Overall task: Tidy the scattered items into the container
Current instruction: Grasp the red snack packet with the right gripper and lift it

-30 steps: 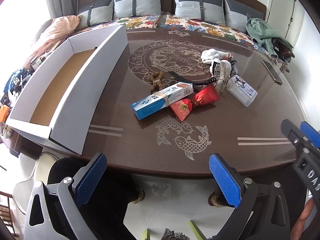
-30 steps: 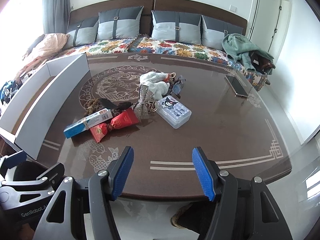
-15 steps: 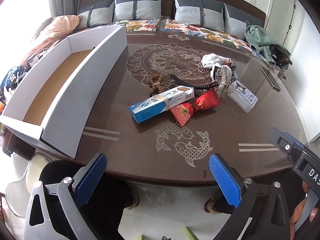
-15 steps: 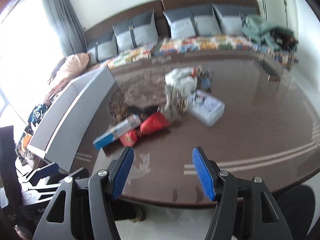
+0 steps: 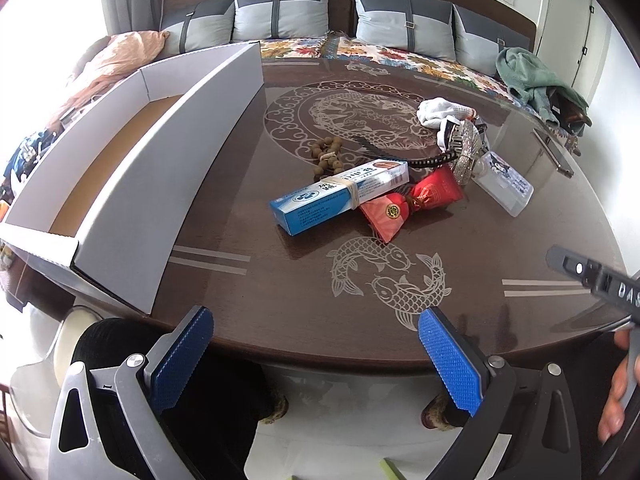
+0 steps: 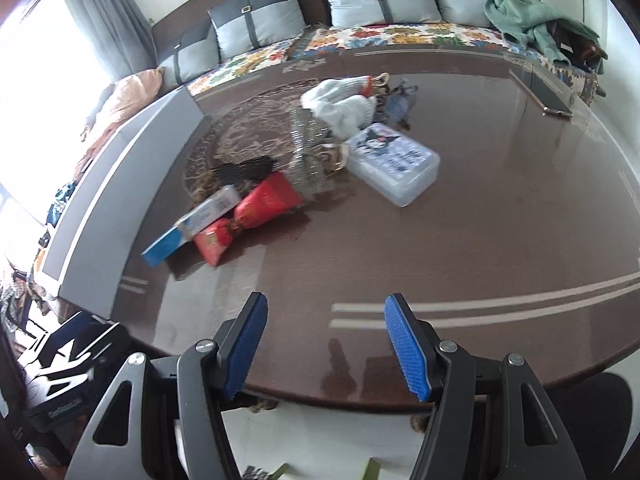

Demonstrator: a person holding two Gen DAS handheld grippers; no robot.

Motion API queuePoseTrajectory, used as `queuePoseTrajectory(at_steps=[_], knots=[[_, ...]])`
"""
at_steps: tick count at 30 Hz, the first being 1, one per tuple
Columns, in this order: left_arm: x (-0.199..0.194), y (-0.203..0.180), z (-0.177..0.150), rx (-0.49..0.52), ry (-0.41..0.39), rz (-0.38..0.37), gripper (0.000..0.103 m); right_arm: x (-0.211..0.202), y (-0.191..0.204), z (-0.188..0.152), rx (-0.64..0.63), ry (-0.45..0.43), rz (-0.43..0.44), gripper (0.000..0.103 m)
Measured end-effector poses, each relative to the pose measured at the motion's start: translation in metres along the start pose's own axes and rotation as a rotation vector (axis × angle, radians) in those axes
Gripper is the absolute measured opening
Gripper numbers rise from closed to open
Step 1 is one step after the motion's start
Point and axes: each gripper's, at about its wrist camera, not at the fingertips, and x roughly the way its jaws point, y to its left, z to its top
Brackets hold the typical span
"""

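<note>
A long white cardboard box [image 5: 132, 176] lies on the dark surface [image 5: 280, 296] at about 9 o'clock in the left wrist view; its brown floor shows bare as far as can be seen, though the near wall hides part of it.

The scattered things sit in a loose pile past the middle of the surface, toward 1 o'clock, well apart from the box. A blue and white carton [image 5: 340, 196] bound with a rubber band lies nearest, resting against a red pouch [image 5: 412, 202]. Beyond the carton are a string of wooden beads [image 5: 328, 156] and a black comb [image 5: 400, 156]. A glittery silver hair clip [image 5: 466, 152] lies beside a clear plastic case [image 5: 502, 186] with a cartoon sticker, and white cloth [image 5: 440, 112] is bunched at the far end of the pile. A phone [image 5: 554, 154] lies alone near the surface's far right edge, by 2 o'clock.

The left tool [image 5: 316, 356] hangs over the near edge, released, blue pads wide apart with nothing between them. The right tool [image 6: 326, 344] is likewise released and empty, above the near edge, the pile at its 11 o'clock. Nothing lies between either tool and the pile.

A sofa [image 5: 304, 16] with grey cushions runs behind the surface.
</note>
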Motion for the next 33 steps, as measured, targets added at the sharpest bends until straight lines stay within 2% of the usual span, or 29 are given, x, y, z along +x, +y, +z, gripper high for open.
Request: queuePoseTrajectory(at_steps=[2,7,9,12,13,16,19,21,23,27,28,30,31,33], knots=[[0.003,-0.001,-0.001,0.009,-0.001,0.009,0.103,0.005,-0.003,0.007,-0.003,0.024,0.039,0.062],[0.010,-0.001,-0.004,0.014,0.018,0.008,0.103,0.032,0.002,0.021,0.155,0.119,0.297,0.062],[0.010,-0.001,-0.005,0.022,0.016,0.013,0.103,0.042,0.004,0.030,0.170,0.118,0.280,0.062],[0.010,-0.001,-0.007,0.031,0.011,0.014,0.103,0.054,0.011,0.043,0.090,0.101,0.188,0.062],[0.011,0.000,-0.008,0.030,0.010,0.011,0.103,0.058,0.010,0.044,0.108,0.117,0.200,0.062],[0.016,0.002,-0.008,0.017,0.024,-0.001,0.103,0.074,0.008,0.045,0.233,0.161,0.326,0.062],[0.018,0.005,-0.008,0.004,0.032,-0.012,0.103,0.095,0.011,0.047,0.358,0.208,0.410,0.061],[0.018,0.007,-0.008,-0.001,0.031,-0.016,0.103,0.113,0.013,0.050,0.423,0.244,0.408,0.061],[0.017,0.011,-0.008,-0.008,0.024,-0.020,0.103,0.123,0.013,0.055,0.457,0.243,0.371,0.061],[0.018,0.018,-0.008,-0.037,0.030,-0.042,0.103,0.134,0.020,0.066,0.500,0.230,0.370,0.060],[0.020,0.020,-0.008,-0.045,0.038,-0.049,0.103,0.137,0.022,0.068,0.508,0.233,0.362,0.058],[0.023,0.024,-0.008,-0.062,0.050,-0.064,0.103,0.142,0.023,0.068,0.533,0.230,0.343,0.044],[0.023,0.026,-0.008,-0.070,0.053,-0.069,0.103,0.144,0.022,0.067,0.545,0.227,0.335,0.030],[0.024,0.029,-0.008,-0.084,0.055,-0.078,0.103,0.148,0.020,0.066,0.570,0.216,0.337,0.025]])
